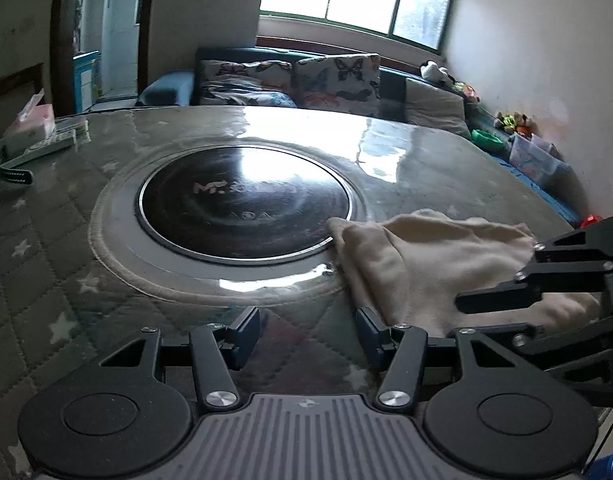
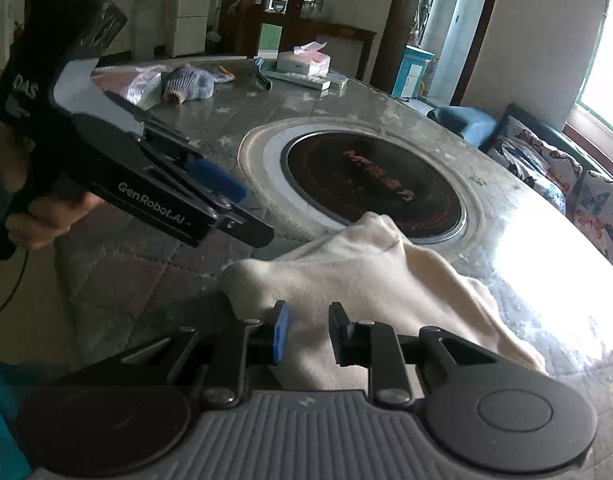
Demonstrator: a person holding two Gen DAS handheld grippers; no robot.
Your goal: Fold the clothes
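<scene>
Presently, from my left wrist view, my left gripper (image 1: 308, 330) stands with its jaws parted and nothing between them, over bare quilted cover. The crumpled cream fleece garment (image 1: 434, 268) lies ahead and to the right of it, its near edge just beside my right-hand finger and its far corner touching the rim of the round black glass hob (image 1: 246, 208) set in the grey quilted table (image 1: 66, 264). My right gripper (image 1: 506, 300) enters from the right, low over the cloth.

From my right wrist view, the right gripper (image 2: 308, 332) is narrowly parted directly above the garment (image 2: 366, 272); I cannot tell whether cloth is pinched. The heap runs from near left to far right. My left gripper (image 2: 242, 216) hovers off its left end, so I judge the right nearer.
</scene>
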